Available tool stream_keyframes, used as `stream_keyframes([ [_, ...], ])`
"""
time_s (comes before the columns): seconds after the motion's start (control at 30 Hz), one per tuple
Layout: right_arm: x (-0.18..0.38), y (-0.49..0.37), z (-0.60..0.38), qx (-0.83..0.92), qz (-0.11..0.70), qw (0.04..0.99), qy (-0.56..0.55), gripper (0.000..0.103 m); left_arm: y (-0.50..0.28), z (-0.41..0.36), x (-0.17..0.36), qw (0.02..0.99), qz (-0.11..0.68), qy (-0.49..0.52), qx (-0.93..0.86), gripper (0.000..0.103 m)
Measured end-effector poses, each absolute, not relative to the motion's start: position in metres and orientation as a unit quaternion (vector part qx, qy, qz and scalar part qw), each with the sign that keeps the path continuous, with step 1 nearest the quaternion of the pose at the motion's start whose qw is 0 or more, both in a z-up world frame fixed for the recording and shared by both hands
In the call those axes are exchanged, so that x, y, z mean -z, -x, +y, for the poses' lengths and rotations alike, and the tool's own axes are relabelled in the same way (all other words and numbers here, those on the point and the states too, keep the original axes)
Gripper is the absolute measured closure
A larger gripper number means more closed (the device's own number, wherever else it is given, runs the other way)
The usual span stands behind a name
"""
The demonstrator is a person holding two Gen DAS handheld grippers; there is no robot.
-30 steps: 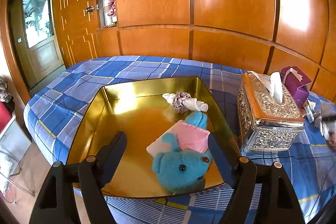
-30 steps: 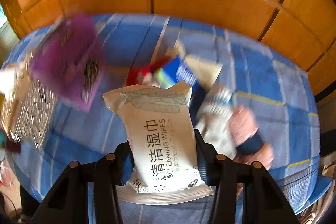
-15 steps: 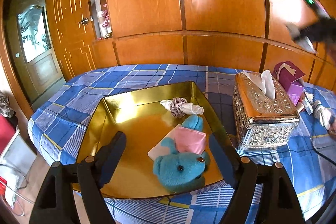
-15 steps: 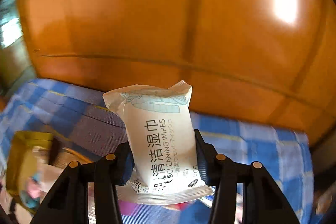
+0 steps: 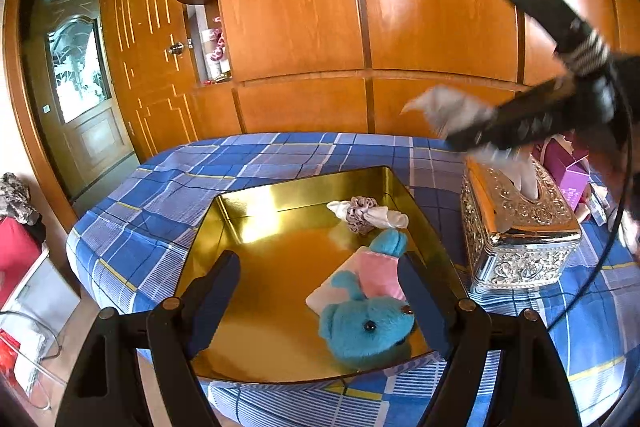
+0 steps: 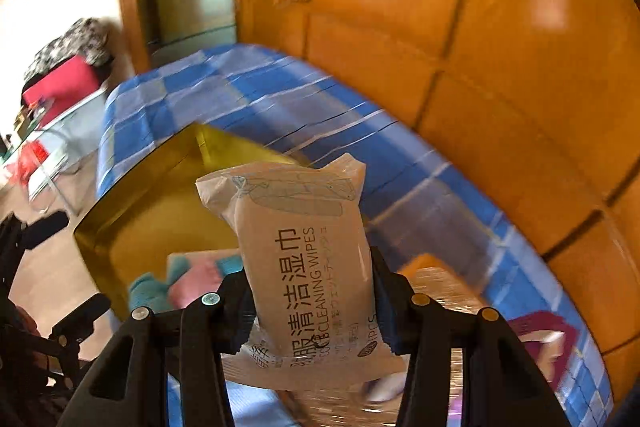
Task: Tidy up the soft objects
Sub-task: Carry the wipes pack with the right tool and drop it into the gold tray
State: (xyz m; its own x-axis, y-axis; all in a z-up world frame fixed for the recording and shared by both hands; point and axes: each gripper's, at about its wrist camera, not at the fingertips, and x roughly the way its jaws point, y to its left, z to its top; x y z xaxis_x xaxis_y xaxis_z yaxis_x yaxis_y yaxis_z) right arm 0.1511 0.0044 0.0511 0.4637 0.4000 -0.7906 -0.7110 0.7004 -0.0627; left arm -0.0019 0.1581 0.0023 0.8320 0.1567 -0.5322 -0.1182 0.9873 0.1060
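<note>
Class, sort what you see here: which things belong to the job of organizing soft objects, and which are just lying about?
Part of the job:
- white pack of cleaning wipes, clamped in the right gripper
- shiny gold metal tray
- blue plush teddy bear
- pink fabric pouch
- white and grey scrunchie
- open left gripper

Lying about:
- ornate silver tissue box
- purple carton
- blue checked bedsheet

left gripper (image 5: 318, 291): two matte black arms with dark navy finger pads (image 5: 214, 297), broad and flat; round brass-coloured screw heads at the arm joints, toward 7 and 5 o'clock of the view.
right gripper (image 6: 310, 301): same black frame and navy pads; screws brass on its right arm, silver on its left.
right gripper body: black bar with a green light, ribbed section, black cable looping down at 3 o'clock.
</note>
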Motion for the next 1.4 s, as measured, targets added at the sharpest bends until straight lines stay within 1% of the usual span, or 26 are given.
stream_keyframes([
  [0.47, -0.006, -0.156, 0.059, -0.368, 0.461, 0.791, 0.162, 0.054, 0.001, 0.161, -0.001, 0.956, 0.279, -0.035, -0.085, 0.022],
  [0.77, 0.015, -0.154, 0.08, -0.37, 0.482, 0.779, 0.157, 0.053, -0.001, 0.164, 0.001, 0.954, 0.283, -0.035, -0.09, 0.021],
  [1.13, 0.019, -0.158, 0.082, -0.361, 0.486, 0.784, 0.135, 0.052, 0.0, 0.164, 0.001, 0.955, 0.28, -0.033, -0.094, 0.02],
  [1.23, 0.014, -0.16, 0.08, -0.36, 0.482, 0.79, 0.12, 0.047, 0.0, 0.164, 0.0, 0.955, 0.279, -0.033, -0.095, 0.02],
  [1.4, 0.0, -0.161, 0.072, -0.355, 0.464, 0.805, 0.103, 0.046, 0.0, 0.164, 0.0, 0.955, 0.278, -0.032, -0.096, 0.02],
])
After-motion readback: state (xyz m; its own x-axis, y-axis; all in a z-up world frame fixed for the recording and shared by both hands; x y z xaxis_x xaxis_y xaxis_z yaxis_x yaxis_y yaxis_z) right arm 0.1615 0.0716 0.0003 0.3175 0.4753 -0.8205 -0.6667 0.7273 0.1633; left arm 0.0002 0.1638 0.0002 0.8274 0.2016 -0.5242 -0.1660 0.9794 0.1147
